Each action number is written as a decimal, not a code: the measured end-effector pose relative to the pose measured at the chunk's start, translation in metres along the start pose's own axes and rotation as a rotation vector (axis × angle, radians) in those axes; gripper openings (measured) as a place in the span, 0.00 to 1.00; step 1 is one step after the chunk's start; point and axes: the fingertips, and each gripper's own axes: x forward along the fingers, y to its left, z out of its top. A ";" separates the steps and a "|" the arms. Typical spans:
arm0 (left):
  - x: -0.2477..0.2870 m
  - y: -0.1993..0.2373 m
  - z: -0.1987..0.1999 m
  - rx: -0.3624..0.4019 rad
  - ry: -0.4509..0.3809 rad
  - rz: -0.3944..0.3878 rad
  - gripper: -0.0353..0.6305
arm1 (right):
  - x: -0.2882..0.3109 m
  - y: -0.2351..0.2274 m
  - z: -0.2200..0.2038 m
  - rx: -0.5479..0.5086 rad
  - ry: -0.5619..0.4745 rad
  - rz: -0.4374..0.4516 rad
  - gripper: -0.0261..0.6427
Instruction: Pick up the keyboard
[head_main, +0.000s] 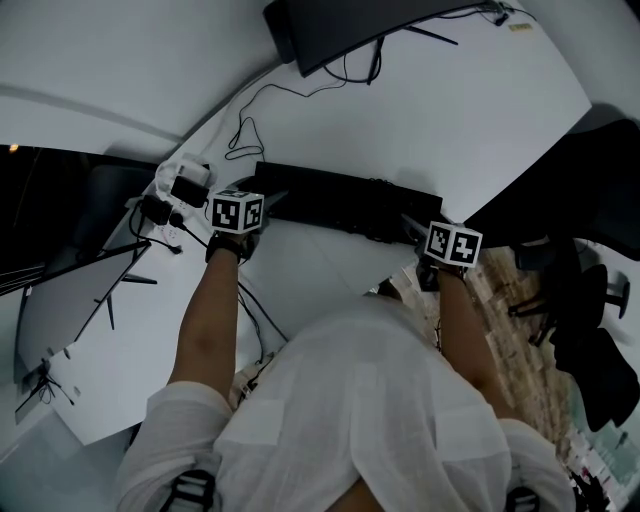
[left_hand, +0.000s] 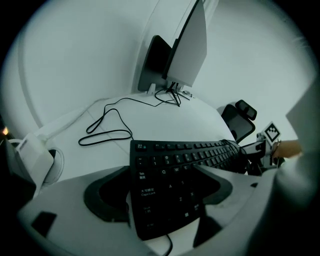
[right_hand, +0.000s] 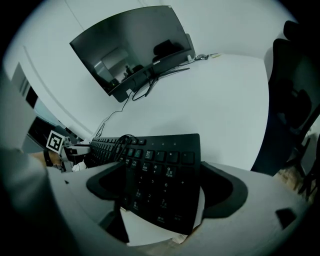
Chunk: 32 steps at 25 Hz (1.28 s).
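Observation:
A black keyboard (head_main: 340, 200) lies across the white desk (head_main: 450, 110), just in front of me. My left gripper (head_main: 262, 203) reaches down over the keyboard's left end. In the left gripper view the keyboard (left_hand: 170, 160) runs between the wide-apart jaws of the left gripper (left_hand: 160, 185), and one jaw overlaps the keys. My right gripper (head_main: 415, 228) is at the keyboard's right end. In the right gripper view the number-pad end of the keyboard (right_hand: 160, 160) sits between the spread jaws of the right gripper (right_hand: 162, 182). Neither gripper's pads visibly press on it.
A dark curved monitor (head_main: 370, 25) stands at the back of the desk. A thin black cable (head_main: 245, 135) loops between it and the keyboard. White adapters and plugs (head_main: 180, 185) sit at the left. A black office chair (head_main: 590, 330) stands at the right. A white sheet (right_hand: 145, 227) lies under the keyboard's end.

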 end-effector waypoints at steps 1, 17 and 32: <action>0.000 -0.001 0.000 -0.008 -0.005 0.004 0.63 | -0.001 0.000 0.002 0.019 -0.012 0.011 0.72; -0.050 -0.019 0.050 -0.126 -0.270 0.082 0.62 | -0.038 0.015 0.074 -0.091 -0.205 0.009 0.71; -0.218 -0.059 0.174 -0.071 -0.799 0.277 0.63 | -0.158 0.107 0.236 -0.405 -0.609 0.148 0.69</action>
